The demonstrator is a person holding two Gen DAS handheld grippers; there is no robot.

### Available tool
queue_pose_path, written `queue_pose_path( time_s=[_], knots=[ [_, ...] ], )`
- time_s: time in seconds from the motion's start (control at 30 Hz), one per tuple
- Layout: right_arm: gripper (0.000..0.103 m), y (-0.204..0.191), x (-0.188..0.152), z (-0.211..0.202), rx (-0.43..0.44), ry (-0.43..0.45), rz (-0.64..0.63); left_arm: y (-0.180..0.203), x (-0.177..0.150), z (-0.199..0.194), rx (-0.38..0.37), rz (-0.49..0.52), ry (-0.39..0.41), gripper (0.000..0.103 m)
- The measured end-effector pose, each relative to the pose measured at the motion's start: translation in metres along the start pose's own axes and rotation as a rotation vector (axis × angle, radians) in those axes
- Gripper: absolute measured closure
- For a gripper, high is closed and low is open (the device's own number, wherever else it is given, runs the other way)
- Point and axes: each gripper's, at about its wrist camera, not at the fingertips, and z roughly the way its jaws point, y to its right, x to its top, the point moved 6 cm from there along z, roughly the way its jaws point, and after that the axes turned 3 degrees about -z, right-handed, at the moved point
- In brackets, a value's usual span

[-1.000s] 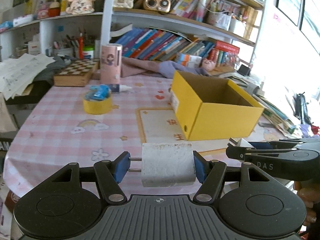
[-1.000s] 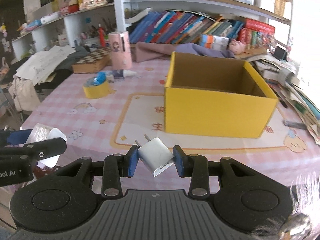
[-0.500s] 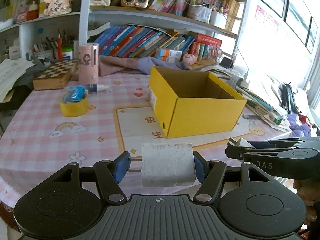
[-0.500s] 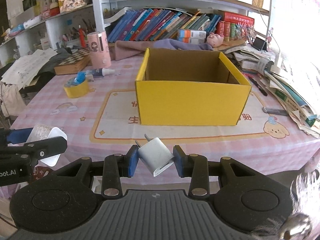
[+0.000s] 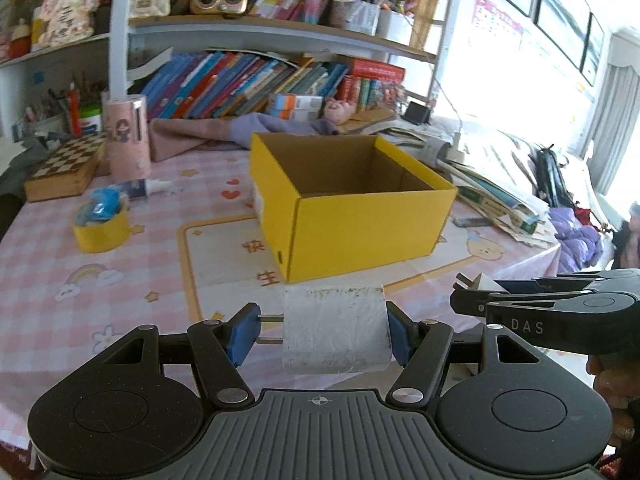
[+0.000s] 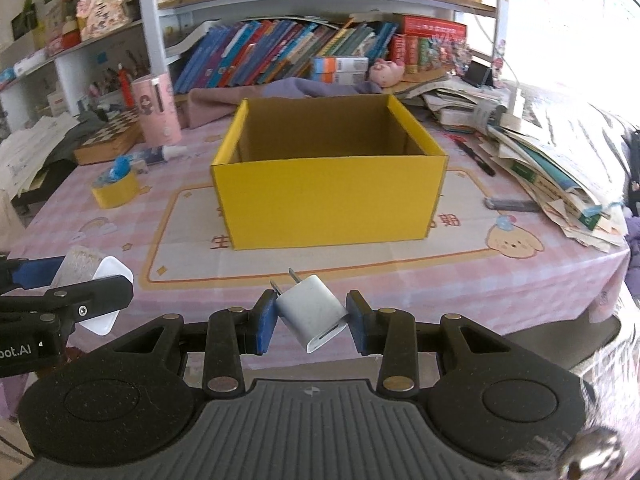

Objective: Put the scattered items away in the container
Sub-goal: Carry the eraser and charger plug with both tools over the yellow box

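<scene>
Pink table [image 6: 520, 280], yellow box [image 6: 328, 204]; both chargers clamped

Both grippers have swung sideways along the tabletop edge. The yellow box [image 6: 328, 196] now sits nearly straight ahead of the right gripper [image 6: 312, 318], and has shifted towards the middle before the left gripper [image 5: 320, 334].

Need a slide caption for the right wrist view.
Right gripper holds a white plug adapter short of the open yellow box on the pink table.

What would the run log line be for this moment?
left hand-held gripper: shut on large white charger | right hand-held gripper: shut on small white charger | yellow box: open, ahead, floor hidden
</scene>
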Motion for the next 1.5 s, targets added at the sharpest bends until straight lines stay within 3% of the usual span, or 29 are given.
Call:
queue_pose_path(
  time_s=[0.9, 1.5],
  knots=[
    [0.068, 0.015, 0.009, 0.013, -0.016, -0.008, 0.024, 0.009, 0.016, 0.021, -0.02, 0.05, 0.005, 0.037],
    [0.068, 0.042, 0.068, 0.047, -0.012, 0.068, 0.017, 0.017, 0.068, 0.065, -0.002, 0.093, 0.073, 0.037]
  ],
)
